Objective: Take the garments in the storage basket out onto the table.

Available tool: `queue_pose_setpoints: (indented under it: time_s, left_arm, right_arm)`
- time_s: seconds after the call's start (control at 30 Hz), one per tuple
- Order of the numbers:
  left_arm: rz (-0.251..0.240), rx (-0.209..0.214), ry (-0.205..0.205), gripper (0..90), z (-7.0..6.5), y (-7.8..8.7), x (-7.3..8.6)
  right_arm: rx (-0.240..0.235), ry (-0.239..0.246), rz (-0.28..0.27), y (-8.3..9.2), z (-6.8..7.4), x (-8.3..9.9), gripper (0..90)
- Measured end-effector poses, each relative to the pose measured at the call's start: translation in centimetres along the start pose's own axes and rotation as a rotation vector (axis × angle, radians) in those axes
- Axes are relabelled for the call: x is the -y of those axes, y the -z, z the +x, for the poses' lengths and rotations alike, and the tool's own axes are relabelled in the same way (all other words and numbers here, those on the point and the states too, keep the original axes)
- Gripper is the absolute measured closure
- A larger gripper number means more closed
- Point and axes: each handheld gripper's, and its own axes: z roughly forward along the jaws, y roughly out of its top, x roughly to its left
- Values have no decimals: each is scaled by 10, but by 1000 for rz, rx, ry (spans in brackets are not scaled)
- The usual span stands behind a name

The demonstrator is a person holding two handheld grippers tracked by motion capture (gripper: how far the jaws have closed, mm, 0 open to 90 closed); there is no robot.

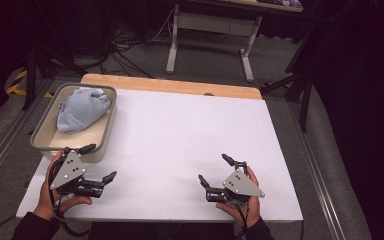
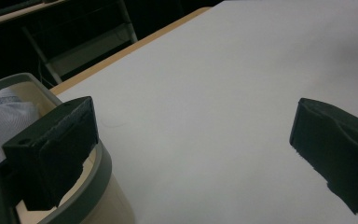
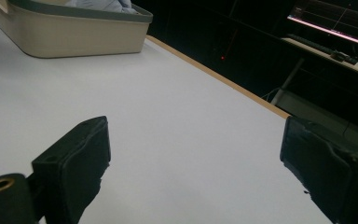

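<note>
A beige basket with a grey rim (image 1: 109,127) stands at the left of the white table top (image 1: 190,135). In it lies a crumpled light blue cloth (image 1: 82,109). My left gripper (image 1: 100,161) is held just in front of the basket's near corner, open, with nothing between its jaws. In the left gripper view the left gripper (image 2: 191,140) has one jaw right beside the basket rim (image 2: 100,175), with the cloth (image 2: 4,116) behind it. My right gripper (image 1: 213,168) hovers near the front right of the table, open and holding nothing. The right gripper view looks past the right gripper (image 3: 196,154) to the basket (image 3: 74,37) and the cloth (image 3: 102,4) far off.
A bare wooden strip (image 1: 180,85) runs along the table's far edge. Beyond it stand the white legs of a desk (image 1: 247,55), with cables on the grey floor. Metal rails (image 1: 320,170) flank the table. A wide stretch of white surface lies between the two grippers.
</note>
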Motion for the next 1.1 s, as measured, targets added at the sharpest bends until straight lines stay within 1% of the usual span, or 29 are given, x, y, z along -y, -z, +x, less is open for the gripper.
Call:
queue_pose_setpoints:
  time_s: [0.1, 0.2, 0.3, 0.37, 0.5, 0.63, 0.67, 0.7, 0.73, 0.77, 0.83, 0.87, 0.9, 0.93, 0.97, 1.0, 1.03, 1.07, 1.1]
  left_arm:
    - [5, -3, -6, 22, -1, -1, -1]
    - [4, -4, 8, 22, -2, -1, -1]
    - [25, -4, 14, 31, -1, -1, 0]
    - [37, 0, 4, 40, -1, -1, 0]
    - [34, -3, 0, 45, 0, 1, -1]
    - [36, -22, -5, 45, 2, 6, -1]
    - [48, -39, -12, 45, 3, 8, -2]
    - [61, -55, -29, 47, 4, 9, -4]
    - [61, -55, -29, 48, 4, 9, -4]
    - [84, -91, -59, 48, 6, 12, -7]
    - [93, -106, -58, 48, 11, 14, -11]
    - [107, -114, -48, 46, 17, 16, -14]
    - [107, -114, -48, 40, 17, 16, -14]
    - [104, -116, -23, 39, 27, 20, -19]
    - [107, -121, -15, 37, 32, 21, -22]
    - [107, -121, -15, 35, 32, 21, -22]
    - [120, -128, -23, 32, 46, 23, -31]
    - [122, -129, -24, 34, 51, 23, -34]
    - [127, -125, -17, 32, 62, 23, -39]
  right_arm:
    - [0, -4, 6, 0, -1, 1, 88]
    - [-7, -12, 0, 0, -3, 2, 90]
    - [-13, -21, -7, 0, -4, 1, 90]
    - [-11, -25, -9, -1, -4, 1, 90]
    - [-12, -34, -9, -3, -4, 1, 90]
    - [-10, -32, -12, -5, -5, 0, 90]
    - [-8, -29, -9, -7, -4, 0, 90]
    - [-11, -27, -11, -7, -4, 0, 91]
    - [-11, -27, -11, -7, -4, 0, 91]
    - [-17, -29, -7, -8, -4, 0, 91]
    - [-21, -32, -4, -9, -4, -1, 91]
    - [-20, -32, -4, -9, -3, -1, 91]
    - [-20, -32, -4, -9, -3, -1, 91]
    - [-20, -26, -1, -9, -3, -1, 90]
    - [-21, -23, 1, -9, -3, -1, 90]
    - [-21, -23, 1, -9, -3, -1, 90]
    - [-14, -26, 6, -9, -4, 0, 89]
    - [-16, -28, 6, -9, -4, 0, 89]
    - [-15, -31, 8, -9, -5, 0, 89]
